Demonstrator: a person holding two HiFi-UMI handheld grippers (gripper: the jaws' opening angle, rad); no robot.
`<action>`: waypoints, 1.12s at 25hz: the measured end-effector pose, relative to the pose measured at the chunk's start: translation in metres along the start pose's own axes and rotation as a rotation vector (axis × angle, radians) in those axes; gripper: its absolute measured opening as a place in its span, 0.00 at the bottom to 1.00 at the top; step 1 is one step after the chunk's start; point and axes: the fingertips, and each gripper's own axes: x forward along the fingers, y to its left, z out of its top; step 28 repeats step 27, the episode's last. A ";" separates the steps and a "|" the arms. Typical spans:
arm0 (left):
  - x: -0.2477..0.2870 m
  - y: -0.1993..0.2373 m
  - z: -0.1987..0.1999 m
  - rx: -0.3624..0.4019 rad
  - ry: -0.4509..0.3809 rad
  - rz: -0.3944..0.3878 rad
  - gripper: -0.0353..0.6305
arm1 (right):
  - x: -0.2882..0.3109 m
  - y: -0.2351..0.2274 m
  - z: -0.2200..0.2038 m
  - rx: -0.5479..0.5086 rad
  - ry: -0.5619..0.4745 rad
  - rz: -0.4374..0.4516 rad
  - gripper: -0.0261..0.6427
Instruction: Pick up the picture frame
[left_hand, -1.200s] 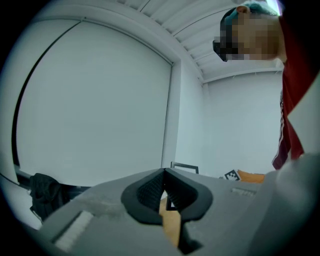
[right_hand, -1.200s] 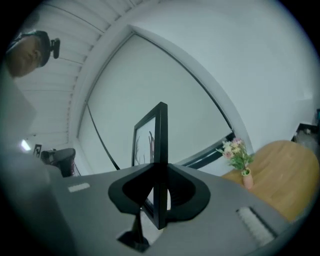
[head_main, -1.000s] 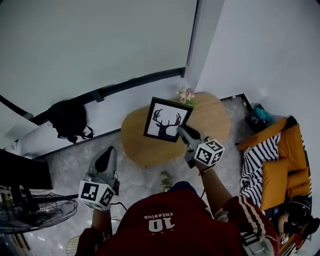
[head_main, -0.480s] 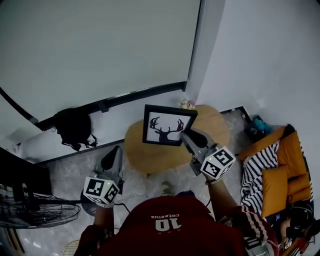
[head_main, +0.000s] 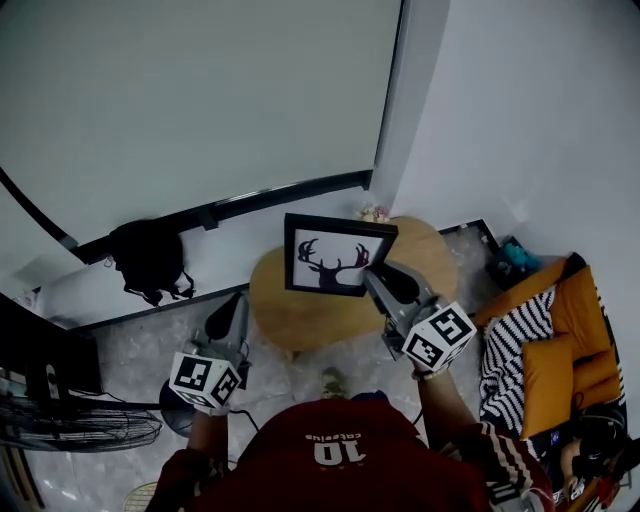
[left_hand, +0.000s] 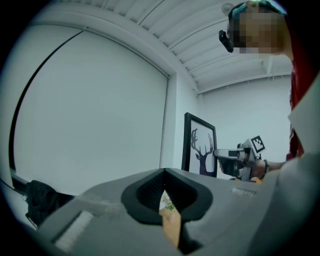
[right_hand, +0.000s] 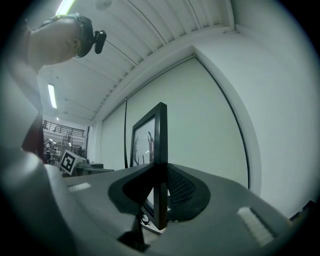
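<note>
**Picture frame and surroundings, task near completion.** The picture frame (head_main: 337, 257), black-edged with a stag silhouette on white, stands upright in the air above the far part of the round wooden table (head_main: 300, 312). It is held by its right edge. The right tongs (head_main: 370, 270) pinch that edge between their pads. In the right gripper view the frame's edge (right_hand: 159, 150) runs straight up out of the closed jaws, with wall and window behind it. The left tongs (head_main: 232, 308) are pressed together on nothing and hang well apart from the frame, in front of the table's left side.

The lift appears done, since no part of the frame seems to rest on the table. What remains, at most, is keeping the one-sided grip steady, as the frame could swing about the pinch.

A small bunch of flowers (head_main: 375, 213) stands on the table just behind the frame's upper right corner and is the nearest thing it could brush. Farther out are a black bag (head_main: 146, 258) on the floor by the wall, a fan (head_main: 75, 425) at lower left and an orange armchair (head_main: 565, 335) at right. None of these obstructs.
</note>
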 end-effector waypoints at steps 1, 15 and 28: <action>0.000 -0.001 0.001 -0.002 0.001 -0.001 0.06 | -0.001 0.000 -0.001 0.001 0.005 -0.006 0.15; 0.004 -0.002 0.009 -0.010 0.015 -0.017 0.06 | -0.001 -0.003 -0.003 -0.001 0.054 -0.045 0.15; 0.002 0.002 0.011 0.004 0.011 -0.037 0.06 | -0.002 0.000 -0.001 0.016 0.040 -0.058 0.15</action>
